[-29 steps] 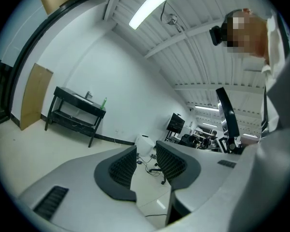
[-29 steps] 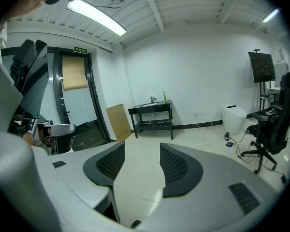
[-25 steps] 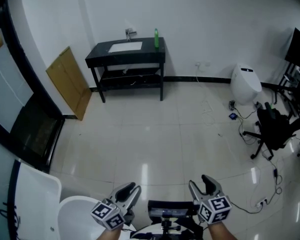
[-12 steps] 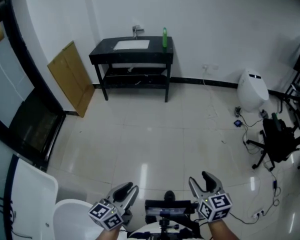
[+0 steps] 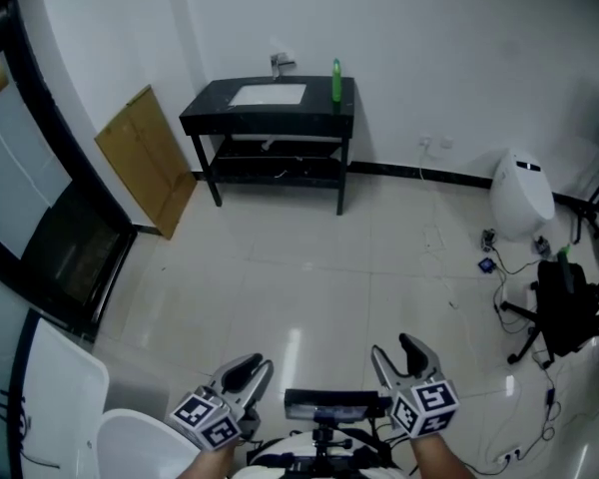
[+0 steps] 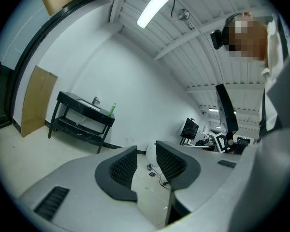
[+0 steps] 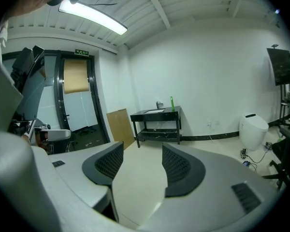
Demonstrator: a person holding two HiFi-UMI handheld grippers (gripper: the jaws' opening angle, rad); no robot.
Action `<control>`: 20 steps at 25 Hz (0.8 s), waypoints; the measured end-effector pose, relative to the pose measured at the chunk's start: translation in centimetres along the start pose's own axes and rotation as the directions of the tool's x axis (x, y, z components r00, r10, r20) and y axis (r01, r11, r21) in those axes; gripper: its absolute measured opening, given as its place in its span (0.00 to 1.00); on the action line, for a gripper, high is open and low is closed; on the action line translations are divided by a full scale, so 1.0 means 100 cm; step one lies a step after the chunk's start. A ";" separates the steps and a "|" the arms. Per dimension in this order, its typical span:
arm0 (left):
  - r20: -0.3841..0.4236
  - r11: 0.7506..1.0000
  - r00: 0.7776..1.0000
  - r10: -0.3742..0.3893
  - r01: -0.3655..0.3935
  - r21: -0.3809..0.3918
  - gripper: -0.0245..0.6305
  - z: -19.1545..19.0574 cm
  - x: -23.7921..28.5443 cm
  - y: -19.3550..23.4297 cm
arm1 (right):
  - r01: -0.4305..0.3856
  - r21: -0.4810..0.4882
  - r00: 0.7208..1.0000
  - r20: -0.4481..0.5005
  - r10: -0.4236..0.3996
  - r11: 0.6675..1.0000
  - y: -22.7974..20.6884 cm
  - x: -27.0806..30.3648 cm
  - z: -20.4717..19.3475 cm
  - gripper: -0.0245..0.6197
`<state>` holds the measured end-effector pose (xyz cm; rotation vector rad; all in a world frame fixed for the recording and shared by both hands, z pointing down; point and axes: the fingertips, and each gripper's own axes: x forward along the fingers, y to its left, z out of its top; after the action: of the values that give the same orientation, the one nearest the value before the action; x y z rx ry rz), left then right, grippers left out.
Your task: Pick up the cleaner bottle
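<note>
Bottle: one green cleaner bottle point(image 5: 336, 80) is seen standing upright, long axis vertical, at the right rear of the table point(image 5: 319, 110) against the far wall.
Table: one black table is counted, with a lower shelf. One pale sink basin point(image 5: 268, 95) is set into its top and one faucet point(image 5: 280, 64) stands behind it. The bottle is placed to the right of both, apart from the basin.
Direction: the bottle lies straight ahead across open floor, well apart from both grippers. In the right gripper view it is framed just above the gap between the jaws. In the left gripper view it sits off to the left of the jaws.
Left gripper: the left gripper point(image 5: 250, 372) is held low near the body, jaws parted by a narrow gap, with nothing gripped.
Right gripper: the right gripper point(image 5: 399, 357) is held level with it, jaws parted more widely and likewise empty.
Nearer side: the right gripper is judged slightly the better lined up. A walk to the table is needed before any reach.
Surroundings: one cardboard sheet point(image 5: 145, 158) is leaned on the wall left of the table. One white toilet point(image 5: 522, 193) stands to the right.
</note>
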<state>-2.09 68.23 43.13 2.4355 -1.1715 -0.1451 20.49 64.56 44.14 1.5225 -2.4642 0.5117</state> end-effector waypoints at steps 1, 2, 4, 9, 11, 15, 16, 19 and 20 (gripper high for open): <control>0.002 1.000 1.000 0.002 -0.002 0.002 0.23 0.002 0.008 0.001 | -0.005 0.001 1.000 0.003 0.005 1.000 -0.006 0.005 0.003 0.43; 0.003 1.000 1.000 0.005 -0.005 0.003 0.23 0.004 0.015 0.001 | -0.007 0.004 1.000 0.006 0.007 1.000 -0.012 0.009 0.005 0.44; 0.001 1.000 1.000 0.009 -0.009 0.004 0.23 0.007 0.026 0.002 | -0.008 0.009 1.000 0.012 0.008 1.000 -0.024 0.017 0.010 0.44; -0.007 1.000 1.000 0.017 -0.017 0.010 0.22 0.015 0.045 0.013 | -0.011 0.012 1.000 0.023 0.010 1.000 -0.037 0.039 0.019 0.44; -0.008 1.000 1.000 0.017 -0.017 0.011 0.22 0.020 0.051 0.020 | -0.008 0.009 1.000 0.018 0.008 1.000 -0.039 0.049 0.022 0.44; -0.021 1.000 1.000 0.005 -0.004 0.006 0.20 0.025 0.061 0.045 | 0.000 0.005 1.000 0.010 0.000 1.000 -0.035 0.074 0.028 0.45; -0.025 1.000 1.000 -0.002 0.002 0.004 0.20 0.026 0.066 0.052 | 0.006 0.004 1.000 0.009 -0.006 1.000 -0.036 0.081 0.029 0.45; -0.033 0.999 0.999 -0.033 0.032 -0.005 0.20 0.034 0.080 0.075 | 0.034 0.012 0.999 0.010 -0.034 0.999 -0.035 0.105 0.036 0.45; -0.037 0.999 0.998 -0.044 0.044 -0.009 0.20 0.037 0.085 0.085 | 0.043 0.016 0.999 0.011 -0.043 0.999 -0.034 0.114 0.040 0.45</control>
<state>-3.78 55.82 44.13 2.4475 -1.1003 -0.1172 18.47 52.21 45.07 1.5845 -2.4354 0.5174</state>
